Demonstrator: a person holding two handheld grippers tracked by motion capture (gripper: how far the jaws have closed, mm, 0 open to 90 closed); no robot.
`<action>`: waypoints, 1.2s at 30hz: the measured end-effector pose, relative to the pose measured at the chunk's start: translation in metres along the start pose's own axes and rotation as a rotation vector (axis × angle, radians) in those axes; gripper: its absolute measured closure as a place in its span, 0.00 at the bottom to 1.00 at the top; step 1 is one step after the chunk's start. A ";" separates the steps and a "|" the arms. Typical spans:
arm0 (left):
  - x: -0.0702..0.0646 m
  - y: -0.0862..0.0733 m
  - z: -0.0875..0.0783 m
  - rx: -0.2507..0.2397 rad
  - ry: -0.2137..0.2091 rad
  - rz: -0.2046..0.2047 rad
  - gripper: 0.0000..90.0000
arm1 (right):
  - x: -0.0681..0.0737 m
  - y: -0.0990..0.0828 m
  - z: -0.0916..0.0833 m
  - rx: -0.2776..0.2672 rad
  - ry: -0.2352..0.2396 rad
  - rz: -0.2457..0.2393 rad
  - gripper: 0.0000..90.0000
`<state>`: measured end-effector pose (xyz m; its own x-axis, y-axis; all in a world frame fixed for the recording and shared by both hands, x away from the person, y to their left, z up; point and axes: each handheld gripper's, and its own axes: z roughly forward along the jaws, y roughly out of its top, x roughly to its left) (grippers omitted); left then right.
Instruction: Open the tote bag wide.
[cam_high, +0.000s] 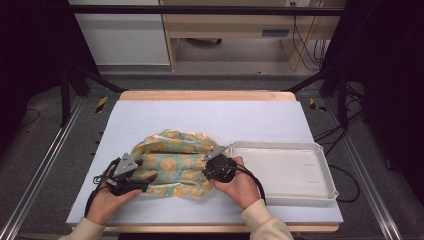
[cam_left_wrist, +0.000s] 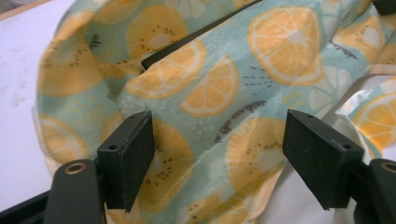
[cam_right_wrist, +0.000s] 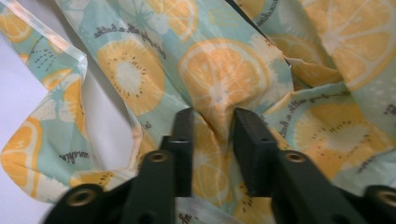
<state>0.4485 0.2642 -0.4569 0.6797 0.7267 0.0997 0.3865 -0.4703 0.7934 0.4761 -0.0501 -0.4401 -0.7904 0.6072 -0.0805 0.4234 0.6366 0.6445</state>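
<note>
Between the right tool's (cam_right_wrist: 212, 135) jaws, a pinched fold of cloth (cam_high: 172, 162): light, limp, seemingly slippery; left tool (cam_left_wrist: 217, 154) gapes.

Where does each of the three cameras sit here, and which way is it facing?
High view: fixed above the person's side of the table, looking forward and down; both forearms, left gripper and right gripper show.
Left gripper view: rides the left gripper, looking along its wide-apart jaws at the citrus-print cloth.
Right gripper view: rides the right gripper, looking along jaws pinched on a fold of cloth.
Shared: all views show the cloth; the white tray appears from above.
</note>
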 end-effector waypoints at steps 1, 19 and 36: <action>-0.001 0.000 0.000 -0.001 -0.002 -0.002 0.28 | 0.000 0.000 0.000 -0.006 0.001 0.002 0.87; 0.034 0.031 -0.032 -0.087 0.114 -0.037 0.34 | 0.008 -0.010 -0.021 -0.095 0.000 -0.064 1.00; 0.076 0.051 0.015 0.086 0.117 -0.024 0.88 | 0.014 -0.028 -0.013 -0.010 0.082 -0.148 1.00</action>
<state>0.5287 0.2880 -0.4180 0.5942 0.7893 0.1547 0.4569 -0.4895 0.7427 0.4470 -0.0659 -0.4494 -0.8778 0.4656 -0.1129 0.2953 0.7114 0.6377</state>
